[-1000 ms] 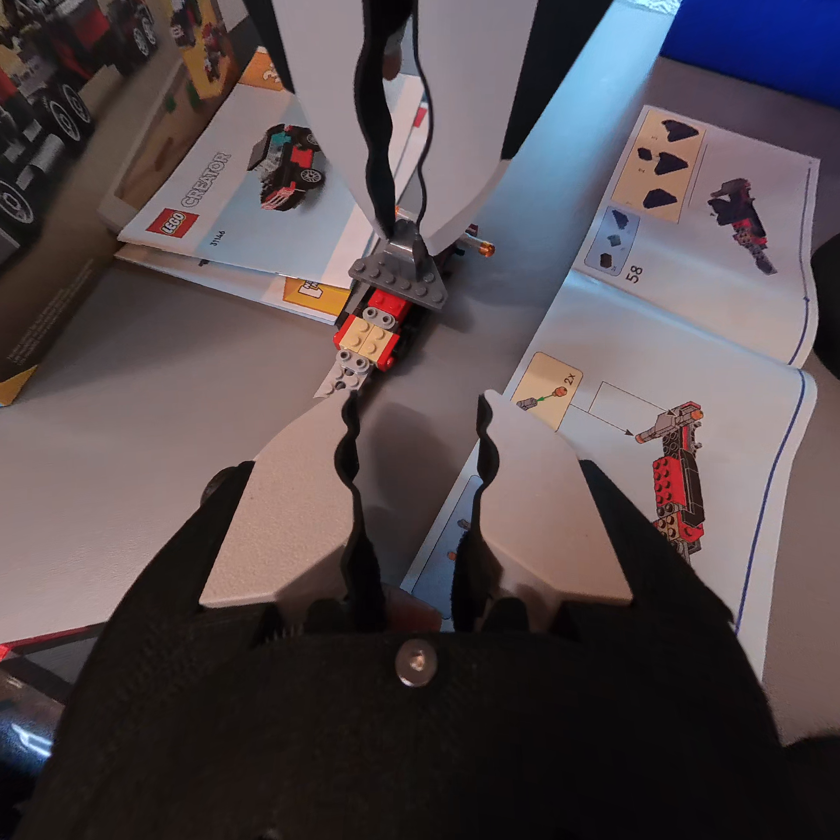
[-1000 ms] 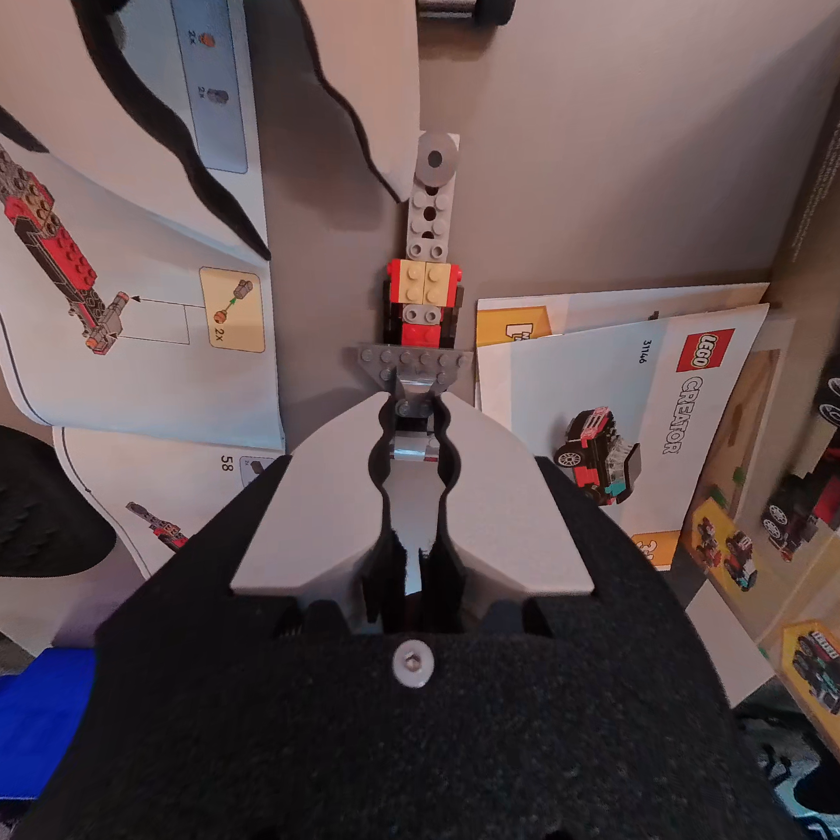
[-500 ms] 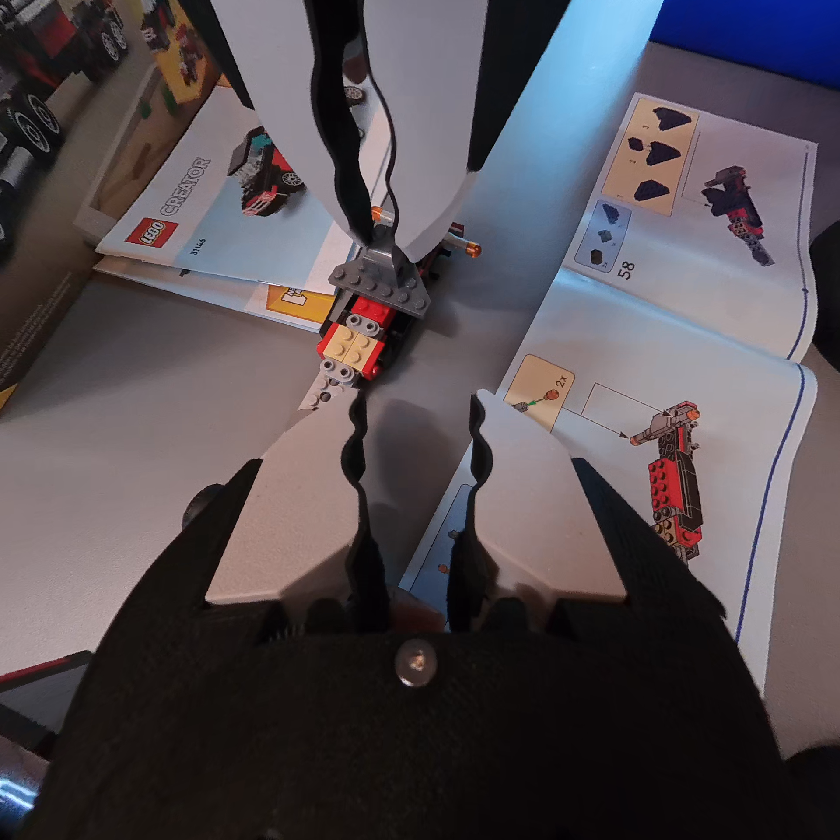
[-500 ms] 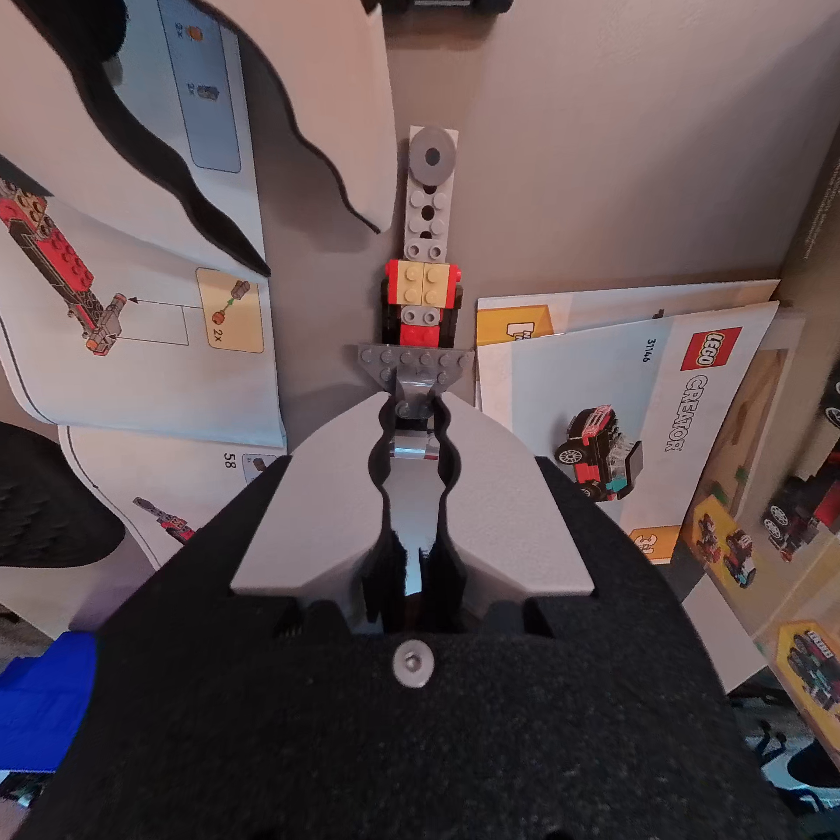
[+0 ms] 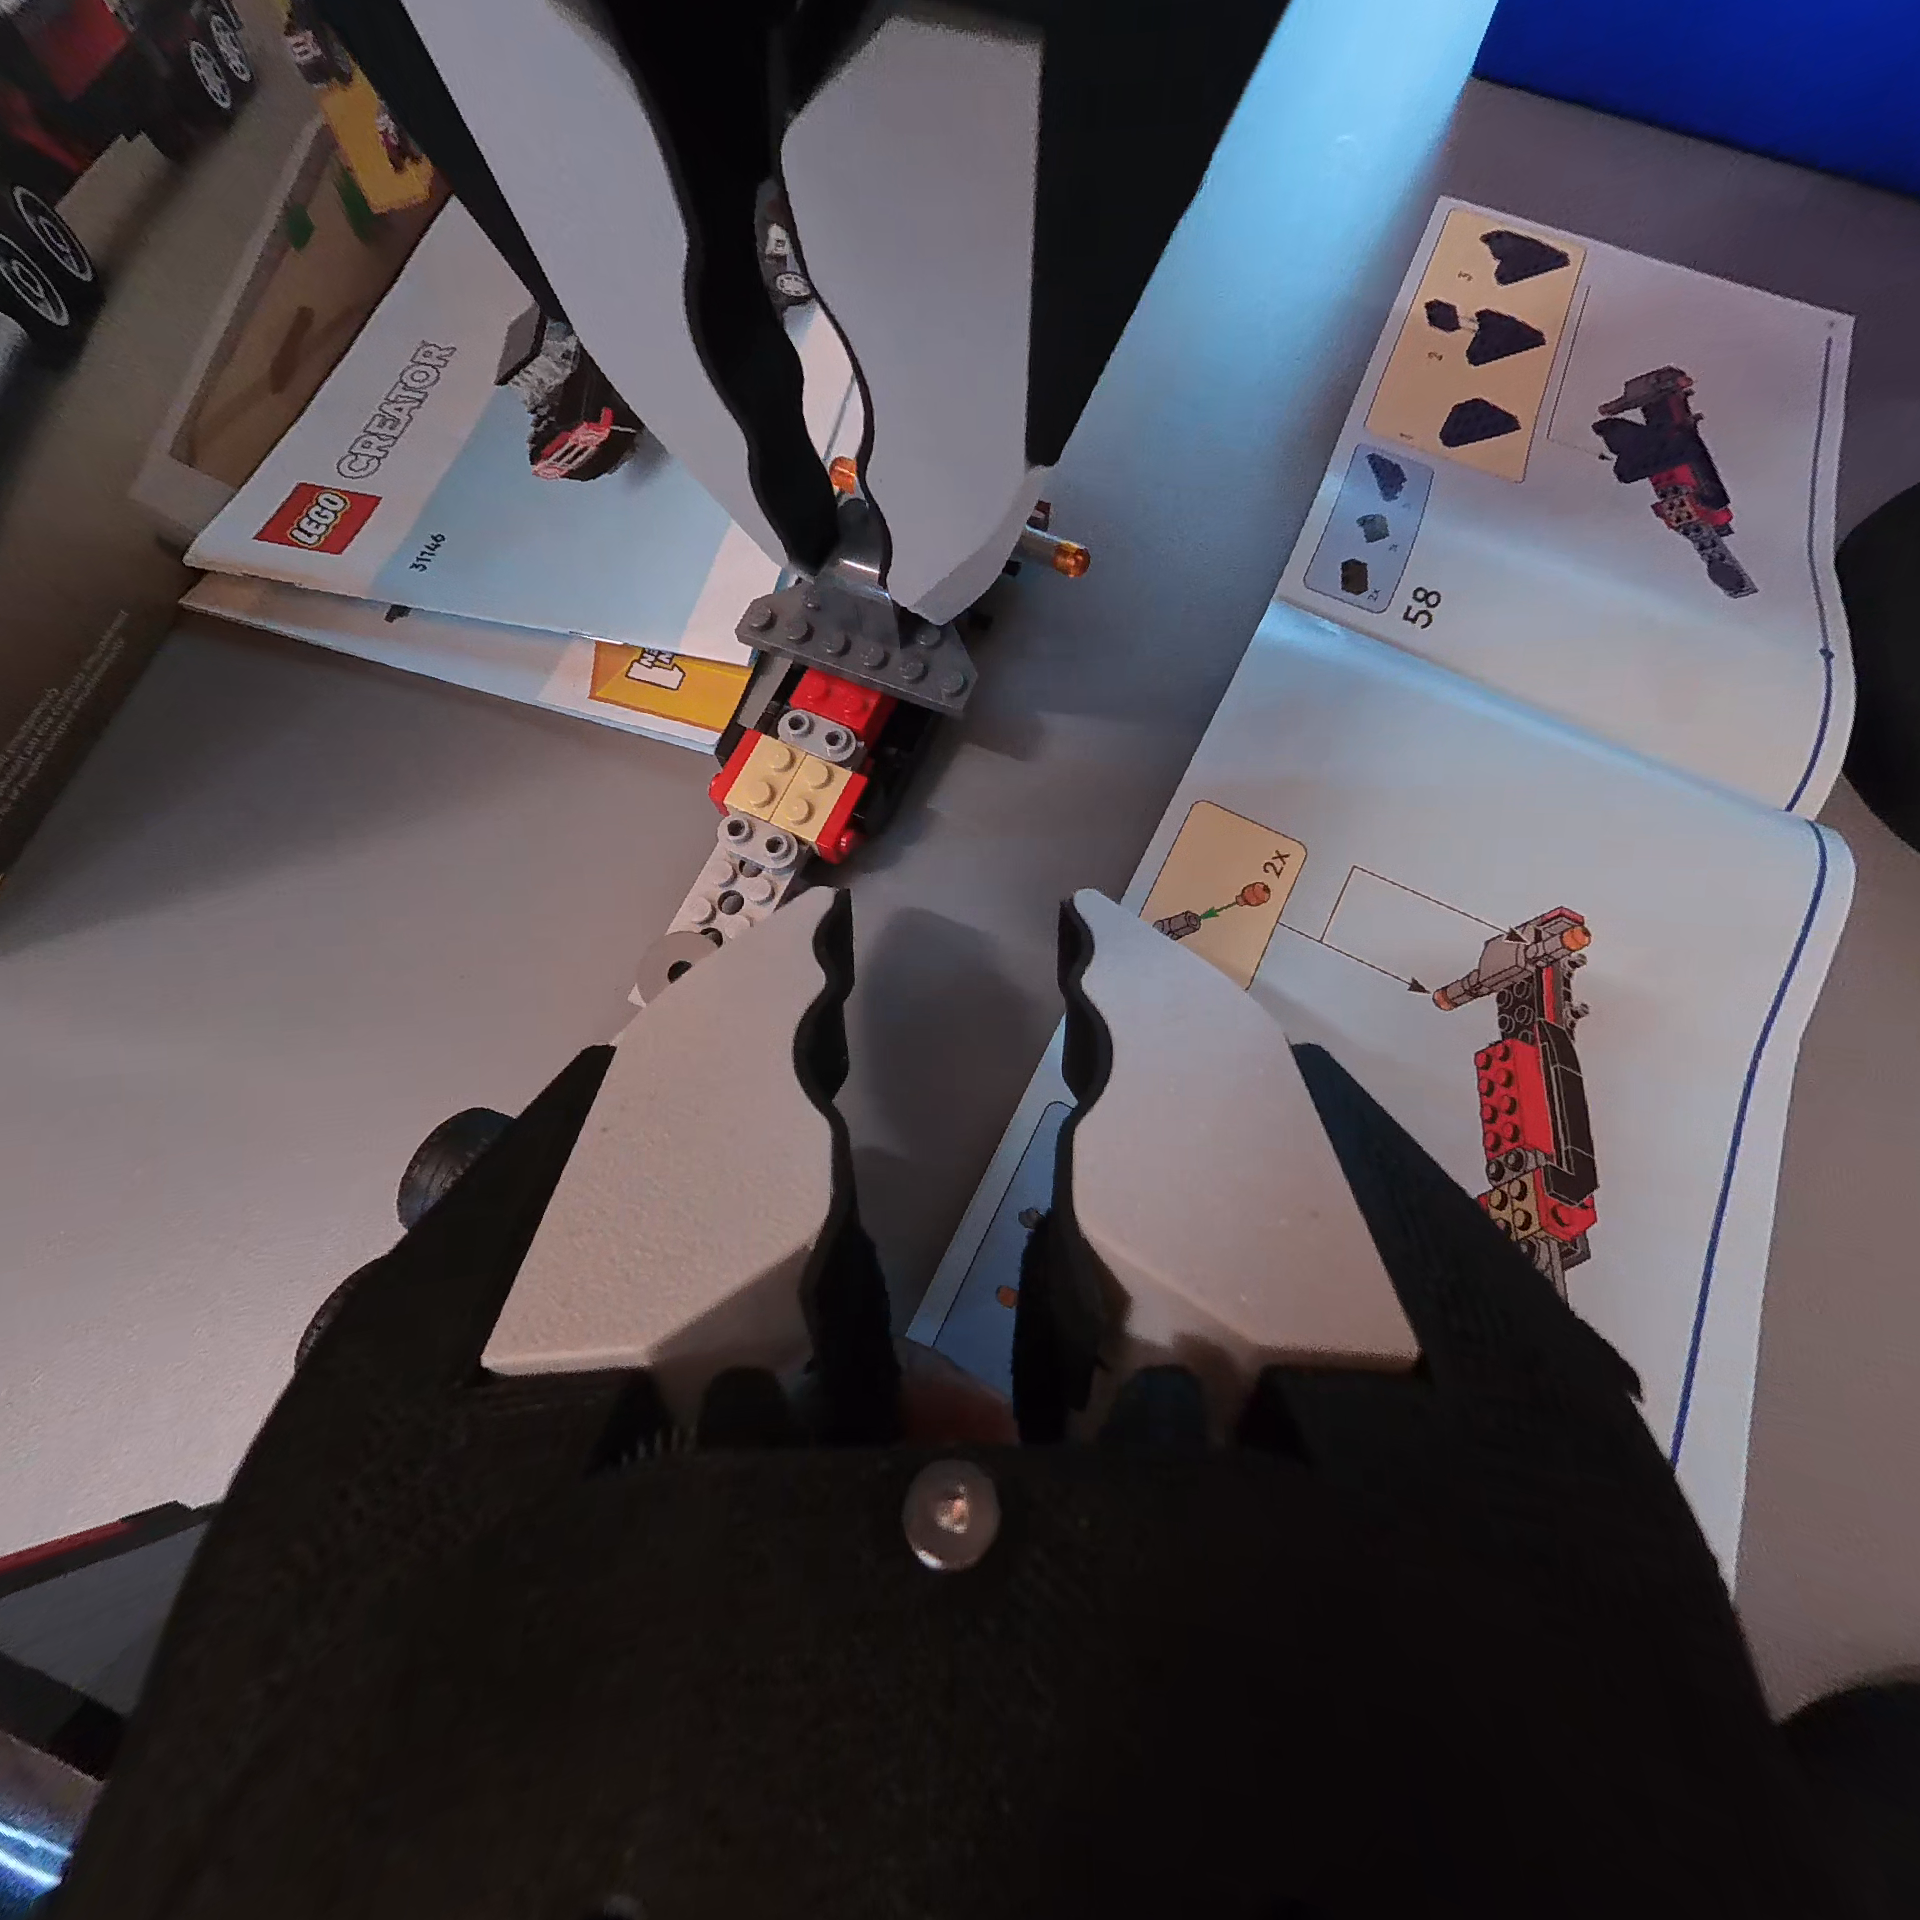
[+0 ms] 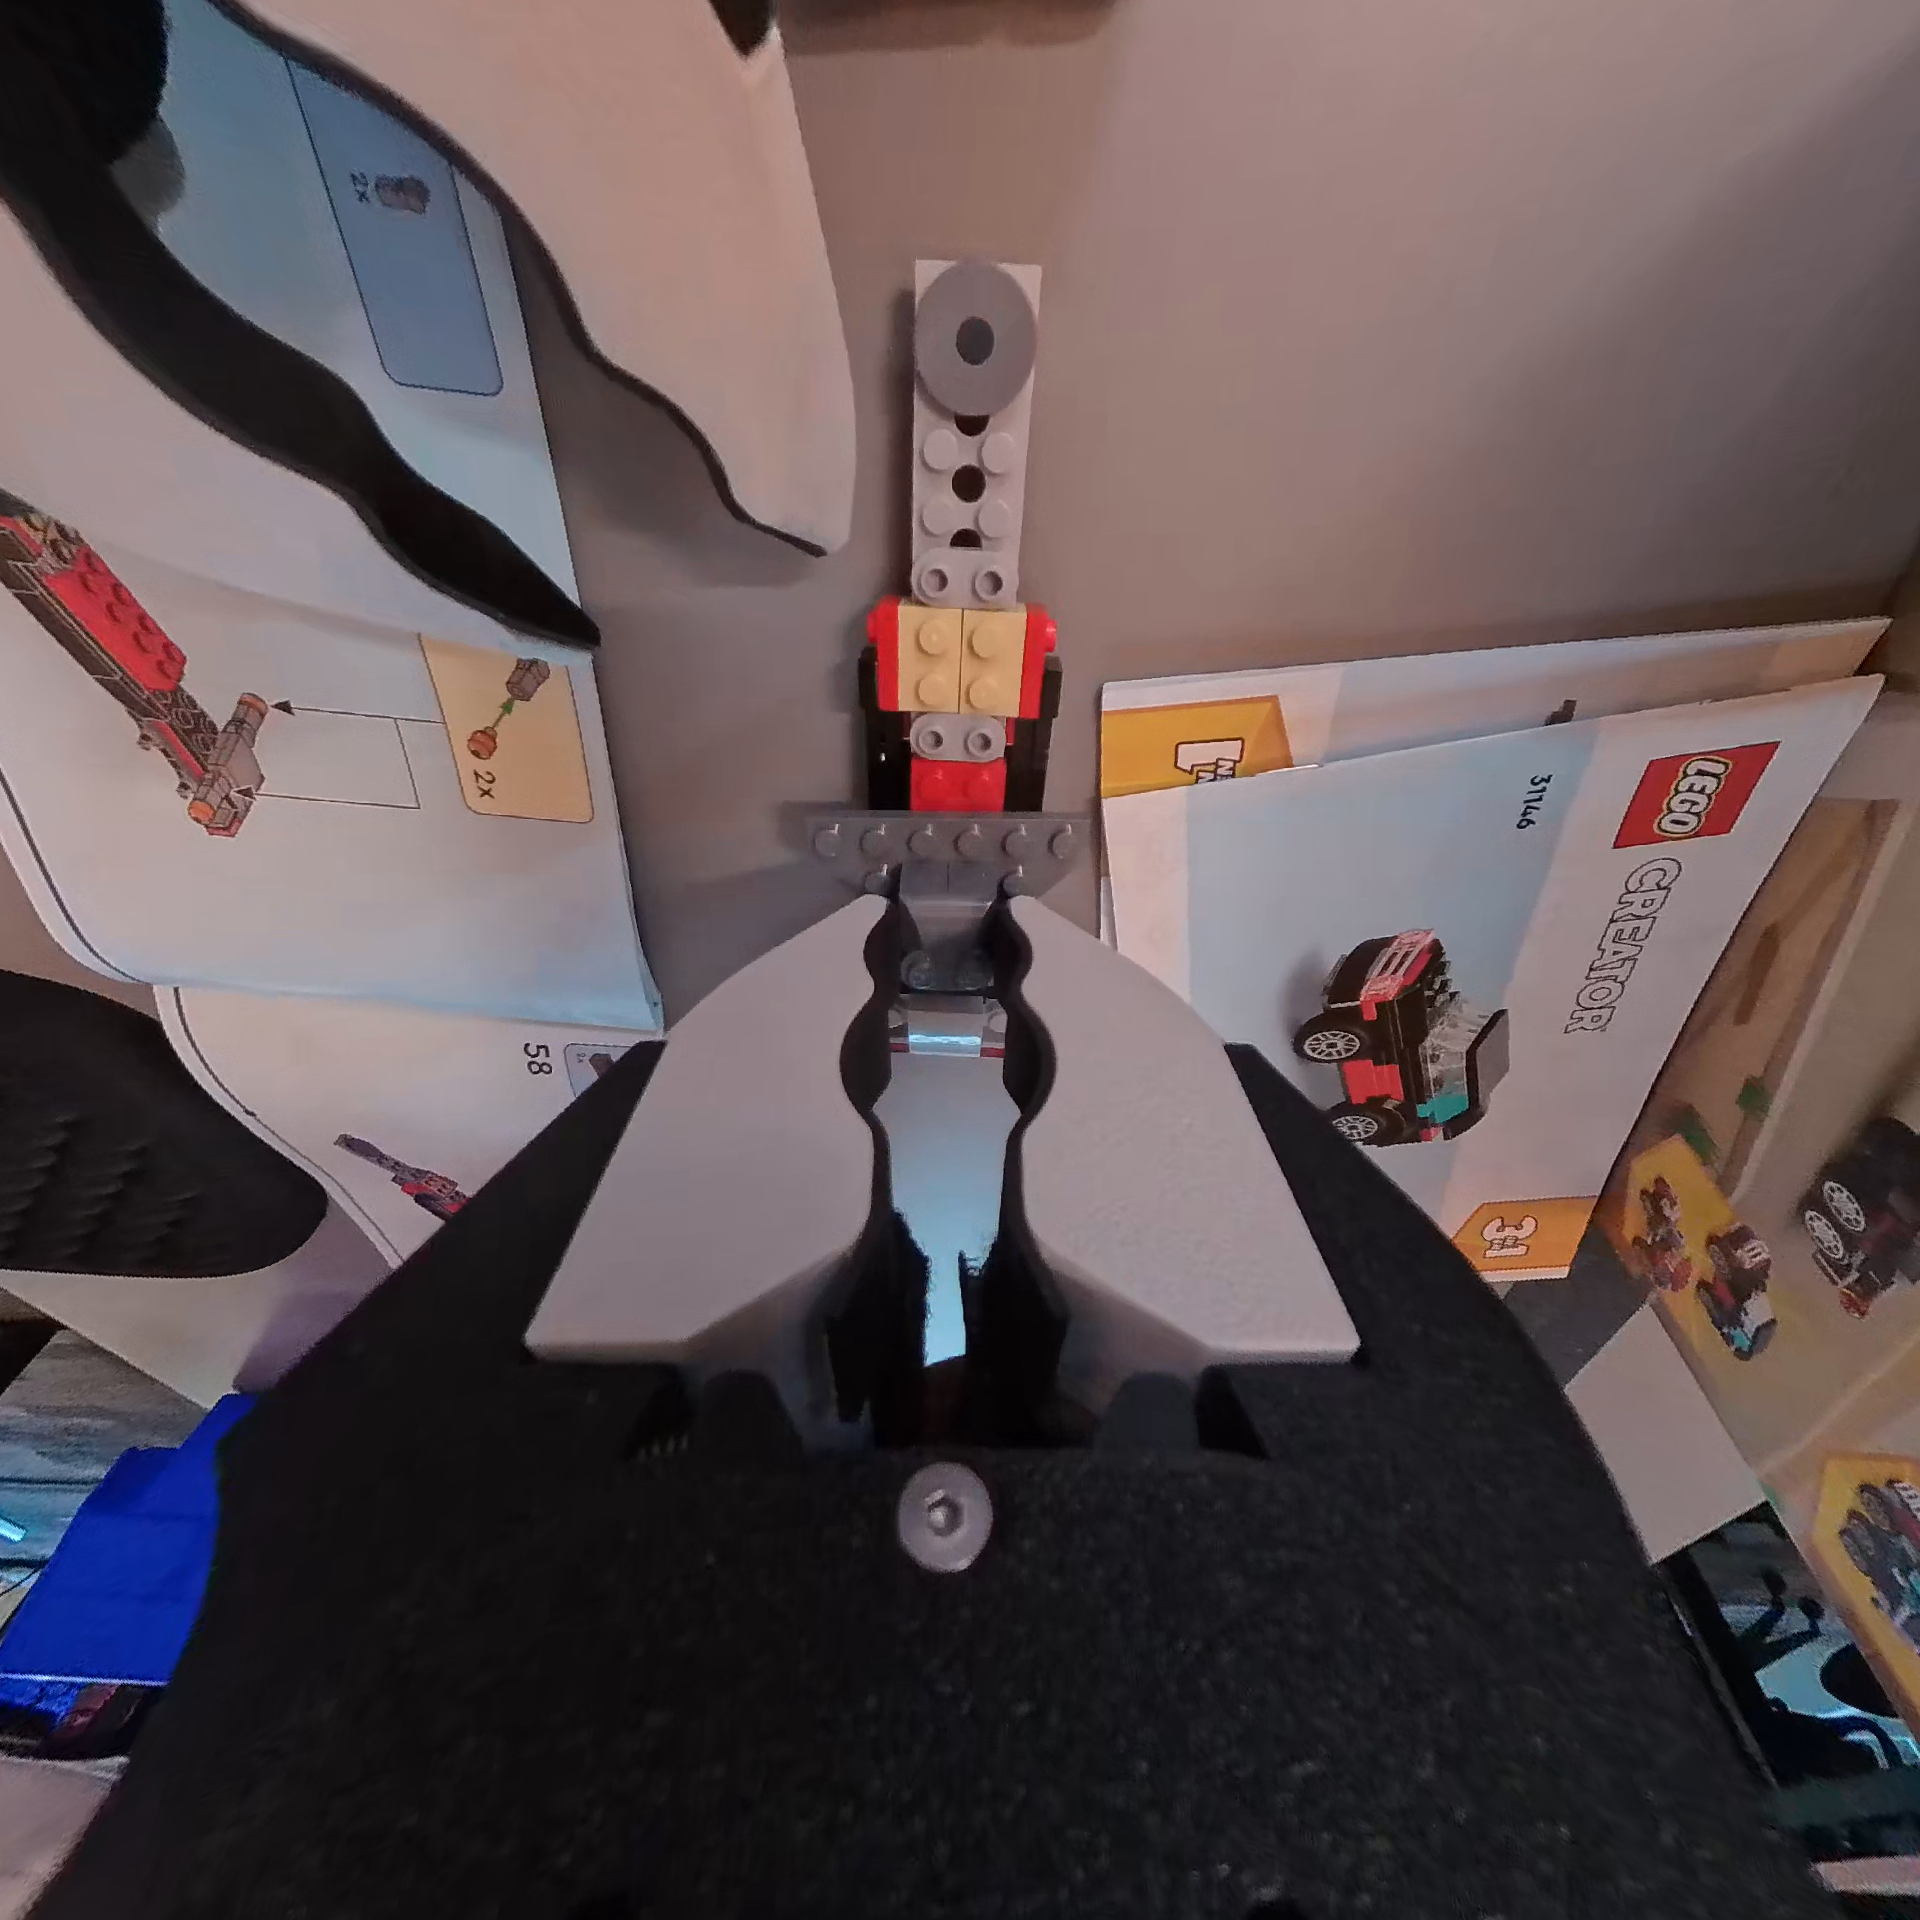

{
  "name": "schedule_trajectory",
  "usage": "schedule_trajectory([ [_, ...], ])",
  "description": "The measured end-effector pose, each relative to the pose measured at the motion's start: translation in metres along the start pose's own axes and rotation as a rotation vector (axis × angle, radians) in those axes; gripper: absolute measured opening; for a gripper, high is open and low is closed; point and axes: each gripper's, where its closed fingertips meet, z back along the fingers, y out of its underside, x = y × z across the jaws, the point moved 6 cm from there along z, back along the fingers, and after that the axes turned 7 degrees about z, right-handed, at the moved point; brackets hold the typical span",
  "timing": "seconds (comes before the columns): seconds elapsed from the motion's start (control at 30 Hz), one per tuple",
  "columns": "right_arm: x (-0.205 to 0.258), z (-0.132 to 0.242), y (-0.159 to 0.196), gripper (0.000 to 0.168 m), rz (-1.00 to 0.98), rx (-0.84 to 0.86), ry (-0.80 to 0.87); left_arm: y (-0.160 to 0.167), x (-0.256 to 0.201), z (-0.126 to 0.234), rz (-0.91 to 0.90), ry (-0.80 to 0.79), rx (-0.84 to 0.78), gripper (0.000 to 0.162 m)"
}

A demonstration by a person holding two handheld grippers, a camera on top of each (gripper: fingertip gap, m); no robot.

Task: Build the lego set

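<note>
The lego model (image 6: 961,675) is a long build of red, tan, black and grey bricks with a dark grey wedge plate across it and a light grey plate as a tail. My right gripper (image 6: 943,925) is shut on the grey sloped piece behind the wedge plate. In the left wrist view the model (image 5: 810,769) lies on the grey table, with the right gripper (image 5: 862,561) coming down from above. My left gripper (image 5: 956,925) is open and empty, its left fingertip (image 5: 790,935) beside the tail's round end. It also shows in the right wrist view (image 6: 701,587).
An open instruction booklet (image 5: 1507,831) lies right of the model. Closed booklets (image 5: 416,468) and the set's box (image 5: 62,208) lie at the left. A black wheel (image 5: 447,1164) sits by my left gripper. A blue object (image 5: 1714,83) is at the far right. About 6 cm separates my left fingertips from my right. Left tips and right tips are each some 35 cm from the blue object (image 5: 1714,83).
My left gripper has moved closer to the model's tail, its left finger now beside the round end. The right gripper keeps its hold on the model.
</note>
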Motion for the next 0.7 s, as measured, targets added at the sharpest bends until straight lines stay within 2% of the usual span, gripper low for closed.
schedule_trajectory([
  [0.47,-0.0029,-0.0002,0.0001,0.018,-0.041,-0.001,-0.027,0.0013,-0.0008,-0.002,-0.008,0.002,0.022,0.038],
  [0.6,-0.0026,-0.0004,0.0004,0.031,-0.054,0.008,-0.038,0.0017,-0.0013,-0.0026,-0.014,0.002,0.027,0.038],
  [0.7,-0.0028,0.0022,0.0019,0.033,-0.055,0.005,-0.032,0.0017,-0.0013,-0.0028,-0.013,0.003,0.03,0.038],
])
